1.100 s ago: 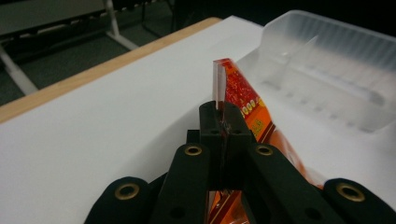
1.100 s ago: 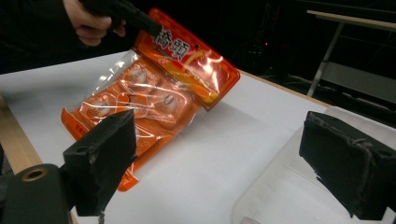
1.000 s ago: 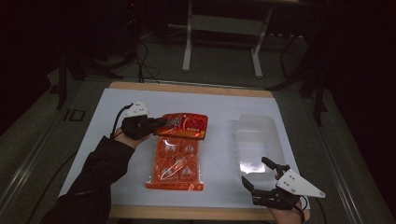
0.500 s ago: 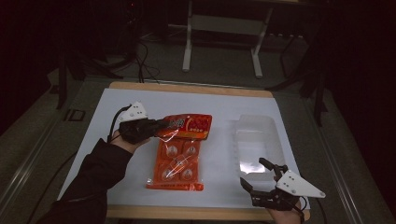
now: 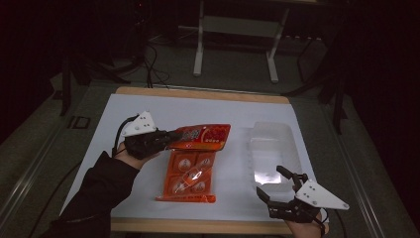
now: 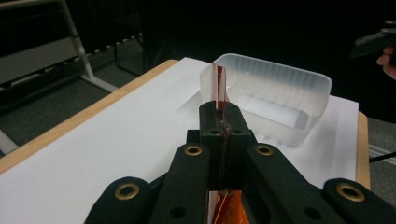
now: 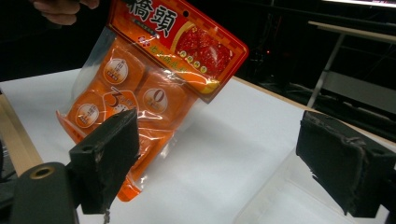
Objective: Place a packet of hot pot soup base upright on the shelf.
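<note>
Our left hand-held gripper is clamping the top edge of the orange snack packet, jaws pressed tight on the header. We are holding that end raised while the packet's lower end is resting on the counter, so its long axis is running down and back from the jaws toward us. Beyond the jaws, off to their far side, the clear plastic tub is sitting well apart. Our right hand-held gripper is nearer that tub, hovering just beside it, jaws spread wide and holding nothing.
</note>
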